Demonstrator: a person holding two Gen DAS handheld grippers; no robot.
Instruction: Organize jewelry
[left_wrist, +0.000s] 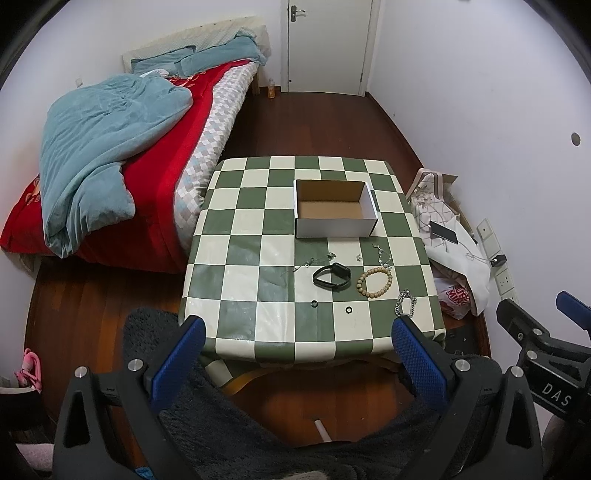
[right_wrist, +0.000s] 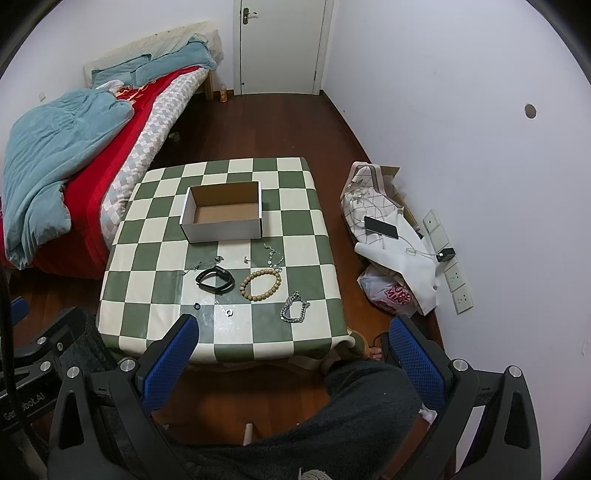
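Observation:
An empty white cardboard box (left_wrist: 334, 227) (right_wrist: 221, 229) stands open on the checkered table (left_wrist: 243, 295) (right_wrist: 155, 280). In front of it lie a black wristband (left_wrist: 331, 276) (right_wrist: 215, 280), a wooden bead bracelet (left_wrist: 374, 283) (right_wrist: 260, 284), a silver chain bracelet (left_wrist: 405, 302) (right_wrist: 294, 313), two small rings (left_wrist: 314, 304) (left_wrist: 348, 309) and thin silver chains (left_wrist: 382, 254) (right_wrist: 273, 255). My left gripper (left_wrist: 298, 332) and right gripper (right_wrist: 295, 330) are both open and empty, held above the table's near edge.
A bed (left_wrist: 122, 155) with a blue blanket stands left of the table. Bags, a phone (right_wrist: 381, 227) and wall sockets lie on the floor at the right wall. My dark-trousered legs (right_wrist: 351, 413) are below. A closed door (left_wrist: 328, 44) is at the back.

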